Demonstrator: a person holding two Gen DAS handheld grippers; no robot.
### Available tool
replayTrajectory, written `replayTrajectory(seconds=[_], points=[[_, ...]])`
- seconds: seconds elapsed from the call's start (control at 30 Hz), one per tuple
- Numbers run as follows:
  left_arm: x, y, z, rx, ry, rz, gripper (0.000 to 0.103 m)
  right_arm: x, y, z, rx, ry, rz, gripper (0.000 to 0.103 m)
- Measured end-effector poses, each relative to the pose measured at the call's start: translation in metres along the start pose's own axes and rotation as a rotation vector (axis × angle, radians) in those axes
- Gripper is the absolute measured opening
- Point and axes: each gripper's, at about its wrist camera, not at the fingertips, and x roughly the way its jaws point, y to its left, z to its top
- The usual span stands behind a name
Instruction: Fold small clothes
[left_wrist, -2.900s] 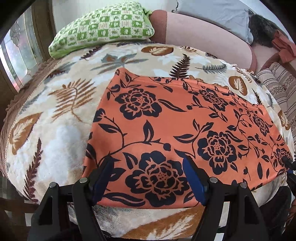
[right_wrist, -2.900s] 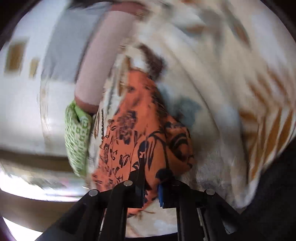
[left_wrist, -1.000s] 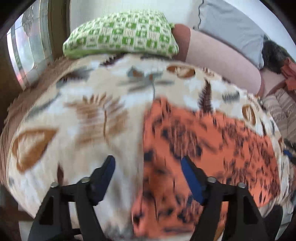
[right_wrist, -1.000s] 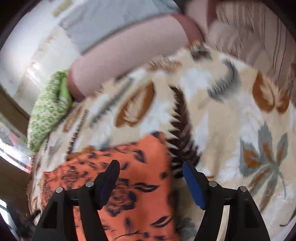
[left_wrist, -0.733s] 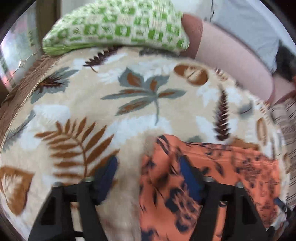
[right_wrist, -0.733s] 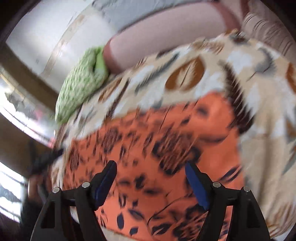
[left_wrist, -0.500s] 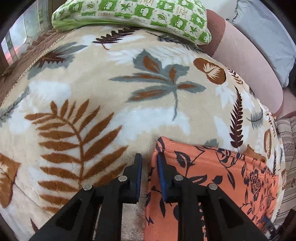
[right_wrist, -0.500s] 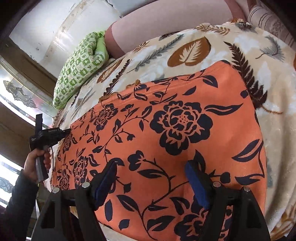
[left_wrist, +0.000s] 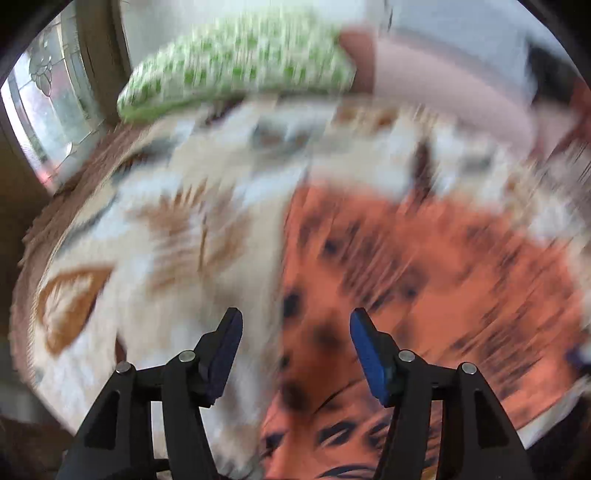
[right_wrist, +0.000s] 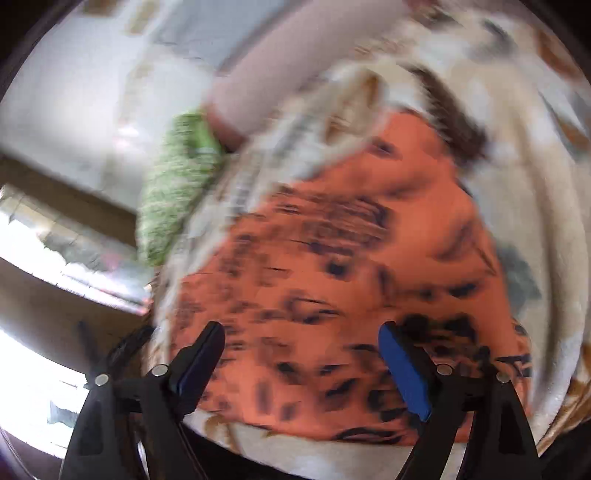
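Observation:
An orange cloth with a black flower print (left_wrist: 424, 280) lies flat on the leaf-patterned blanket (left_wrist: 177, 229). Both views are blurred by motion. My left gripper (left_wrist: 295, 347) is open and empty above the cloth's left edge. My right gripper (right_wrist: 301, 365) is open and empty above the near part of the same cloth (right_wrist: 351, 266). Neither gripper holds any fabric.
A green checked pillow (left_wrist: 240, 62) lies at the far edge of the bed, next to a pink bolster (left_wrist: 443, 88). A window (left_wrist: 48, 107) is at the left. The pillow also shows in the right wrist view (right_wrist: 177, 188).
My left gripper was shut at the cloth's far left corner half a second ago; it has opened and pulled back. My right gripper stays open and has swung across the cloth.

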Motion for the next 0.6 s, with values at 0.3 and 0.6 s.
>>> replayTrajectory(seconds=[0.3, 0.6], points=[[-0.056, -0.014, -0.022, -0.024, -0.128, -0.028, 0.071, -0.066, 0.005, -0.026, 0.092, -0.083, 0.14, 0.088], [-0.079, -0.057, -0.032, 0.057, -0.135, -0.067, 0.073, -0.023, -0.039, -0.072, 0.338, 0.012, 0.114, 0.089]])
